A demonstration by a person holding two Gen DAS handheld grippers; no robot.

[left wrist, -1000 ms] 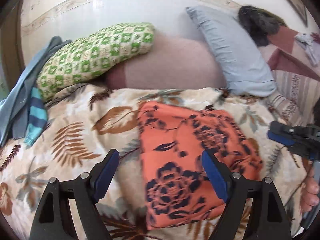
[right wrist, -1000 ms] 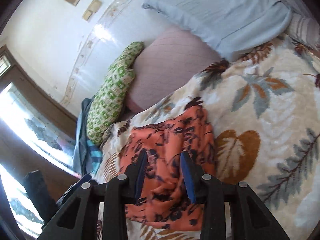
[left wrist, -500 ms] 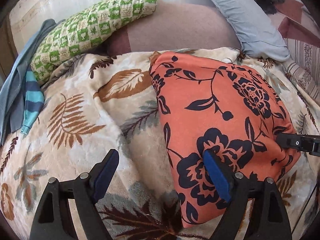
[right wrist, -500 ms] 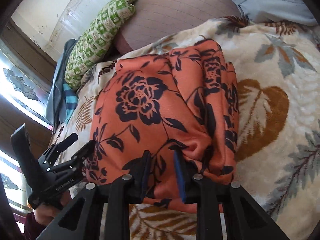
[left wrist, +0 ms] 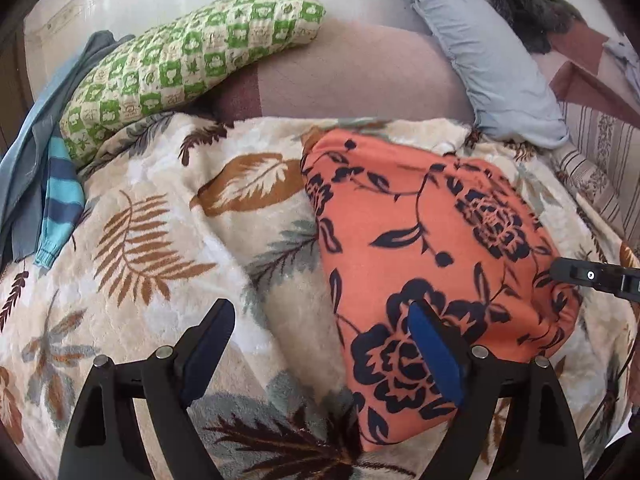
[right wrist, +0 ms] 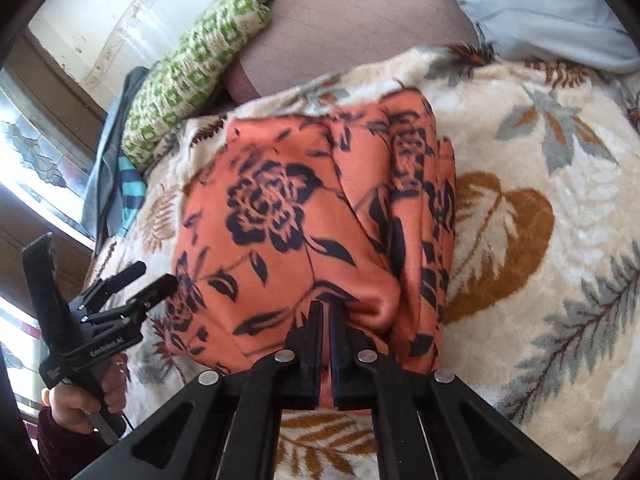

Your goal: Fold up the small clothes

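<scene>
An orange cloth with dark blue flowers [left wrist: 432, 248] lies folded on the leaf-print blanket [left wrist: 168, 248]; it also fills the middle of the right wrist view [right wrist: 304, 216]. My left gripper [left wrist: 320, 336] is open and empty, its right finger over the cloth's near left edge. It also shows at the left of the right wrist view [right wrist: 140, 276]. My right gripper [right wrist: 325, 312] is shut on the cloth's near edge, where the fabric bunches. Its tip shows at the right of the left wrist view [left wrist: 560, 270].
At the bed's head lie a green checked pillow [left wrist: 192, 60], a mauve pillow [left wrist: 352, 76] and a pale blue pillow [left wrist: 488, 60]. Blue and striped clothes [left wrist: 52, 184] hang at the far left. A window [right wrist: 28, 160] is left of the bed.
My right gripper has closed on the cloth's near edge. Both grippers came closer to the cloth, then the left one drew back a little. The left gripper stayed open.
</scene>
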